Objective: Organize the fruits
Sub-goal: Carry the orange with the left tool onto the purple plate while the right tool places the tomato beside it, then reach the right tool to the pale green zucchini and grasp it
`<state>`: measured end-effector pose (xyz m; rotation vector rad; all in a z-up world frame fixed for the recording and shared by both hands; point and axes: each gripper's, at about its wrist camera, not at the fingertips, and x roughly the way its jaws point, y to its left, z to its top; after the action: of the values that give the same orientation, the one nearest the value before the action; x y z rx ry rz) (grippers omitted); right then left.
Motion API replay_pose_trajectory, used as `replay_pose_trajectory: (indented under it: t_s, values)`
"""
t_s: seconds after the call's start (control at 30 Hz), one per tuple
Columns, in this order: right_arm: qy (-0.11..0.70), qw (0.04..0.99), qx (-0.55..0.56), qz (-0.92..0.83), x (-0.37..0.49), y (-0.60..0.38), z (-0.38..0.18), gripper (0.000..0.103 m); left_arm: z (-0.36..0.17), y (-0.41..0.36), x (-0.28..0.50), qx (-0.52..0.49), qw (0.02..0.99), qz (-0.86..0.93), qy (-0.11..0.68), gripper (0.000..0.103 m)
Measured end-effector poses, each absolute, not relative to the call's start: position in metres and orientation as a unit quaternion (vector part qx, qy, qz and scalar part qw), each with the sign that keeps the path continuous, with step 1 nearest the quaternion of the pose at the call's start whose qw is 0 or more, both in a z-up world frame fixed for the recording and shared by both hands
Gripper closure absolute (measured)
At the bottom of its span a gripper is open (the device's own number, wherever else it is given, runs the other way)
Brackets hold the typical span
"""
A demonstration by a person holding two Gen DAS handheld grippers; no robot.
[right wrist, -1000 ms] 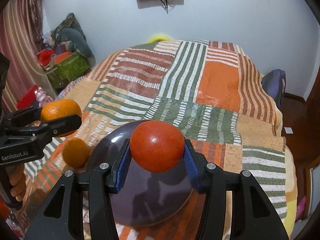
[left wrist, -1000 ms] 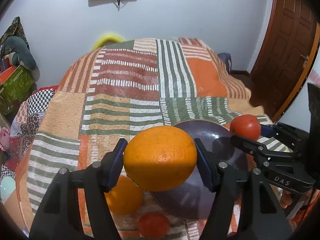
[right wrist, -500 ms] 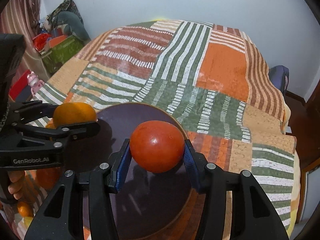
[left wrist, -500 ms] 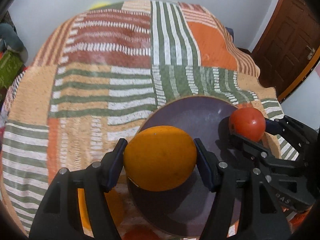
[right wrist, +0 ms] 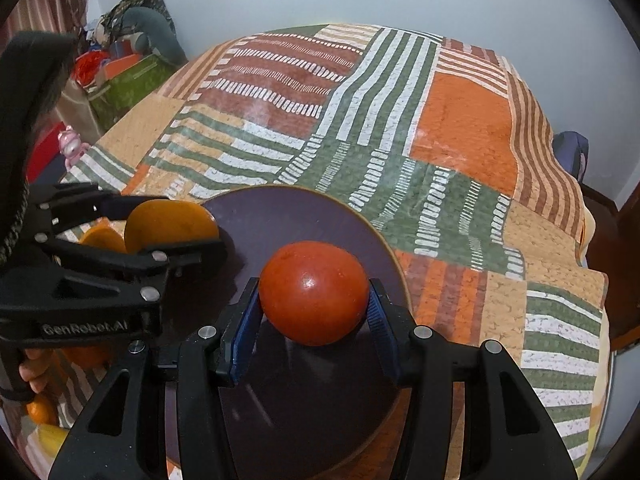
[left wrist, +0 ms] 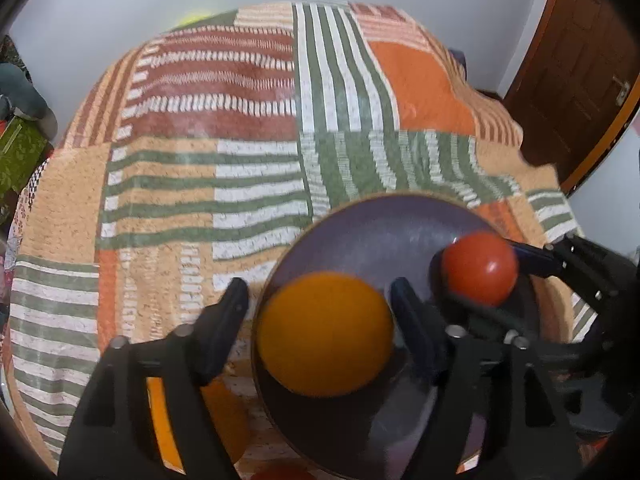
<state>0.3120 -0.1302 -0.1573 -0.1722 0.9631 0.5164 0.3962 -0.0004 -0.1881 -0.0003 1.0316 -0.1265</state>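
Observation:
A dark purple plate [left wrist: 380, 220] [right wrist: 300, 216] lies on the patchwork bedspread. My left gripper [left wrist: 320, 296] hangs over its left part and its jaws are opening. The large orange [left wrist: 324, 334] between them is blurred and a gap shows at the left finger, so the pads no longer press on it. My right gripper [right wrist: 314, 286] is low over the plate's middle and its jaws are opening too. The red tomato [right wrist: 314, 292] [left wrist: 478, 268] stays between the blue pads, which stand close beside it without squeezing.
A second orange [left wrist: 200, 420] and another tomato [left wrist: 280, 472] lie on the bedspread [left wrist: 200, 160] beside the plate. More oranges [right wrist: 100, 236] sit left of the plate. Boxes and clutter [right wrist: 128, 80] stand beyond the bed's left side; a wooden door [left wrist: 580, 80] is right.
Both grippers came down over the plate. The left jaws widened and the orange slipped lower between them. The right jaws widened a little around the tomato.

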Motion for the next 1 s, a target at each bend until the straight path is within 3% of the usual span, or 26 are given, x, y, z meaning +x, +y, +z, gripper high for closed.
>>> replay_pose_trajectory:
  t_s: [0.07,0.1,0.47,0.63,1.0]
  values:
    - [0.443,0.861,-0.081,0.238,0.307,-0.132,-0.152,0.028,-0.179,0.002,0.392,0.001,0.874,-0.059,0.482,0.023]
    - [0.435,0.866,-0.081,0.234,0.304,-0.134,-0.148,0.026,-0.172,0.002,0.389,0.004,0.877,-0.059,0.476,0.023]
    - [0.402,0.892,-0.076,0.194,0.245,-0.177,-0.092,0.025,-0.114,0.003,0.312,0.036,0.899,-0.065,0.431,0.022]
    - [0.381,0.902,-0.092,0.181,0.2,-0.188,-0.073,0.019,-0.101,0.0,0.263,0.038,0.905,-0.066,0.419,0.014]
    - [0.411,0.896,-0.079,0.15,0.121,-0.212,-0.101,0.016,-0.142,-0.027,0.186,0.07,0.883,-0.09,0.456,0.013]
